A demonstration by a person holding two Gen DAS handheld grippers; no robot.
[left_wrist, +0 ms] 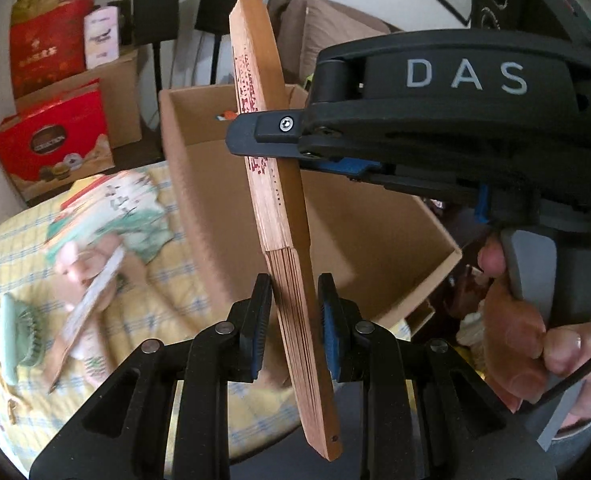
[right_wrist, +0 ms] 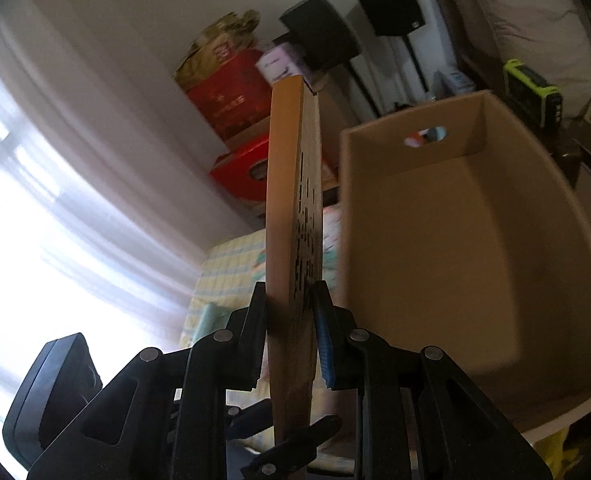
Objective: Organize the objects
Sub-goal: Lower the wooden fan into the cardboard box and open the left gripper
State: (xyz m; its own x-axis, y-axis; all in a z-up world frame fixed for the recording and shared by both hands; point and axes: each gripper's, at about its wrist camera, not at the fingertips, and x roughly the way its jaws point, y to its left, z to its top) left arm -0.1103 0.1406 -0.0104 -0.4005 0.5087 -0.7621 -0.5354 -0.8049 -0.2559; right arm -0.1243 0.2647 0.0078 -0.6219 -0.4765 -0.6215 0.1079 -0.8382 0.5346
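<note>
A: Where is the folded wooden fan (left_wrist: 291, 248)?

B: Upright, its long axis vertical. The left gripper (left_wrist: 293, 320) clamps its ribs and the right gripper (right_wrist: 289, 332) pinches higher up.

A: And the cardboard box (right_wrist: 471, 240)?

B: Just beside the fan, open, on the right gripper's side.

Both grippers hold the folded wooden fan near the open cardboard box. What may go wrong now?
1. The left gripper and right gripper both clamp the folded fan; uneven pulling may twist or crack its thin slats.
2. The fan's tip may catch the cardboard box wall.
3. If one lets go early, the fan may swing.
</note>
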